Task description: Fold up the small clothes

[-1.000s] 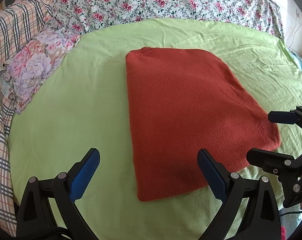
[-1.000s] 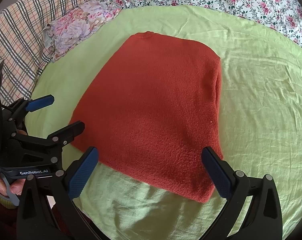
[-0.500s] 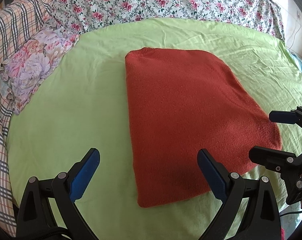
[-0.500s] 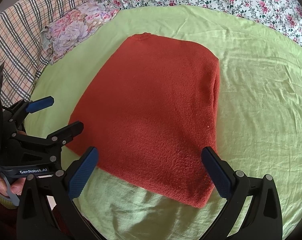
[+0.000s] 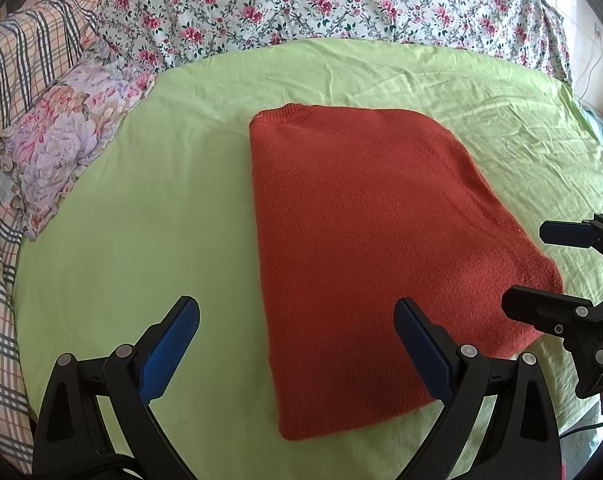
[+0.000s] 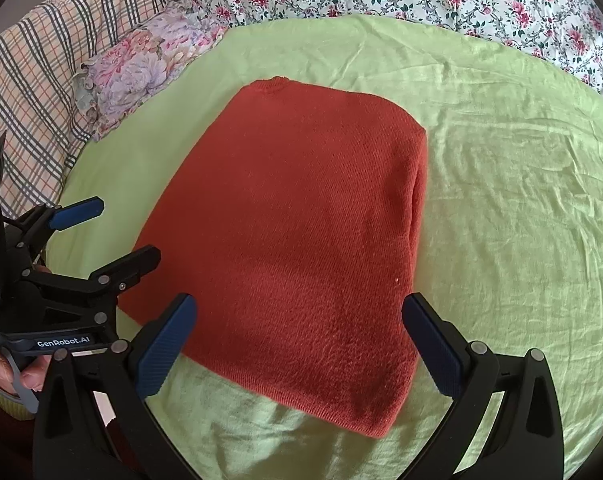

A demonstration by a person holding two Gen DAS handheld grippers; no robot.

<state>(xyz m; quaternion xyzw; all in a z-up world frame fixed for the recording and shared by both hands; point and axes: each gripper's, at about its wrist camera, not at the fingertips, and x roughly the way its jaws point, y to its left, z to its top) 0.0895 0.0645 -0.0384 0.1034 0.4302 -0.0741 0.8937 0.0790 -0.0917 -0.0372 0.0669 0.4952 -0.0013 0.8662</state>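
While both of my grippers hang spread and empty, the stock reads so.

Item 1: sweater (image 5: 373,248), rust-red knit, fine ribbing, folded to a rough rectangle with rounded corners. It lies flat, just ahead of my fingers. In the left view its near left corner sits between my pads; in the right view its near edge runs across the gap between my fingers. Its right side shows a thick rolled fold (image 6: 417,200), so I judge it doubled over at least once, with perhaps 1 more fold left.

Item 2: sheet (image 5: 149,240), lime green, thin cotton by the look, finely creased to the right of my fingers. It serves as the folding surface.

Item 3: left gripper (image 5: 297,344), 2 black fingers with ribbed blue pads, wide apart, holding nothing, poised low over the near left corner.

Item 4: right gripper (image 6: 299,344), same build, wide apart, empty, over the near edge. I judge both are placed to take the 2 near corners together.

Item 5: floral pillow (image 5: 57,148), frilled, far left of my fingers.

Item 6: rose-print quilt (image 5: 321,4), beyond the sheet.

Item 7: plaid blanket (image 6: 33,64), far left.
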